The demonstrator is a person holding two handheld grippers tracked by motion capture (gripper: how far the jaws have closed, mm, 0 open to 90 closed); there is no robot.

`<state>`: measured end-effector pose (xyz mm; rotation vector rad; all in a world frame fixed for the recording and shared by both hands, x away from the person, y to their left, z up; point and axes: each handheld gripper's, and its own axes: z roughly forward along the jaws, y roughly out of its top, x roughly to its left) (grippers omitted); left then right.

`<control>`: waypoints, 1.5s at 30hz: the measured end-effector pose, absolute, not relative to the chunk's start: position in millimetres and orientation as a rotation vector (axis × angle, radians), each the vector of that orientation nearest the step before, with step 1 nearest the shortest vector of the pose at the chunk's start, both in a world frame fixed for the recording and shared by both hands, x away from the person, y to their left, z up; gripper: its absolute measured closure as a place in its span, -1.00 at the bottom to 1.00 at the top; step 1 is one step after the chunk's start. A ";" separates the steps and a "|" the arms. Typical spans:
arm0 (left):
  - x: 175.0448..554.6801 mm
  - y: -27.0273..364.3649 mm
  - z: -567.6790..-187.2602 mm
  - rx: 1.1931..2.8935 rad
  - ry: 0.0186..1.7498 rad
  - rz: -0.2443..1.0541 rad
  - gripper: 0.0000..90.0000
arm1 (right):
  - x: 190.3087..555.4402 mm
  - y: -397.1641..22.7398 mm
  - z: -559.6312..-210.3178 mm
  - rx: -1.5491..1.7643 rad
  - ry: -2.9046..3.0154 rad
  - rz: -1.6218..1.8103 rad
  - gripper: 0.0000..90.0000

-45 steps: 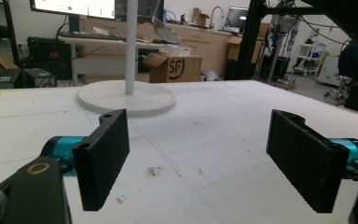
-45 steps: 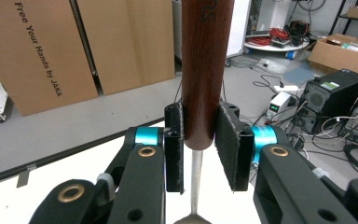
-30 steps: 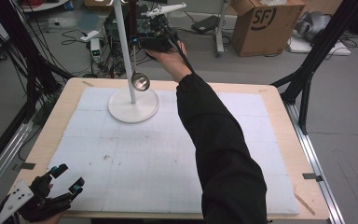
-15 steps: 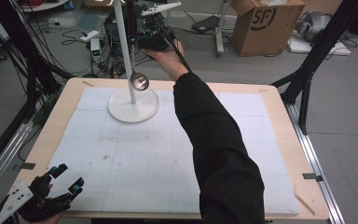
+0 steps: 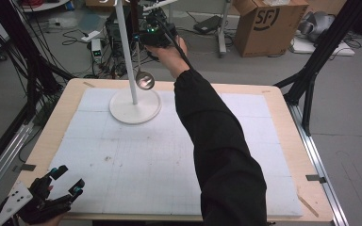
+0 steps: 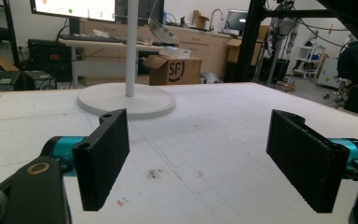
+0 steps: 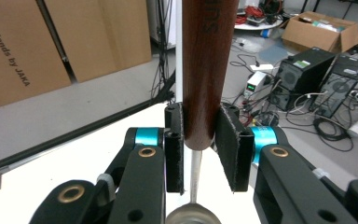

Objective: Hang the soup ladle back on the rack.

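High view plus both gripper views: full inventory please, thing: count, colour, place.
Ladle with dark wooden handle and metal bowl: 1, brown and silver, hanging bowl-down beside the pole, handle clamped in the right gripper.
White stand with round base and upright pole: 1, white, far left part of the mat.
White gridded mat: 1, white with a few small stains, covering most of the table.
Wooden table: 1, light wood, edges showing around the mat.
Cardboard box with dark print: 1, brown, on the floor beyond the table.
Left gripper: 1, black with teal joints, near left corner, jaws wide apart.
Right gripper: 1, black with teal joints, raised at the far edge, shut on the handle.
Black sleeve: 1, reaching across the table.
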<state>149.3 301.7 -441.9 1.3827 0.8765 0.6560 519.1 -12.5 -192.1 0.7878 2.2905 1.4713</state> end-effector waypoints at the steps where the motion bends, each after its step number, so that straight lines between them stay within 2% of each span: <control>1: 149.3 301.6 -441.9 1.383 0.878 0.657 -0.52 | 519.4 -12.1 -192.2 0.788 2.294 1.477 0.63; 35: 148.2 303.2 -441.6 1.379 0.877 0.661 -0.52 | 524.2 0.3 -195.5 0.782 2.301 1.473 0.61; 37: 148.0 302.8 -441.6 1.382 0.877 0.659 -0.52 | 523.5 -1.0 -196.2 0.794 2.286 1.480 0.58; 39: 148.0 302.5 -441.6 1.384 0.874 0.659 -0.52 | 522.5 -3.2 -197.6 0.811 2.271 1.498 0.33; 42: 148.1 301.7 -441.6 1.387 0.871 0.658 -0.52 | 520.0 -7.8 -202.2 0.826 2.272 1.506 0.30; 45: 147.8 300.6 -441.7 1.389 0.869 0.651 -0.52 | 516.8 -15.5 -208.8 0.842 2.273 1.532 0.19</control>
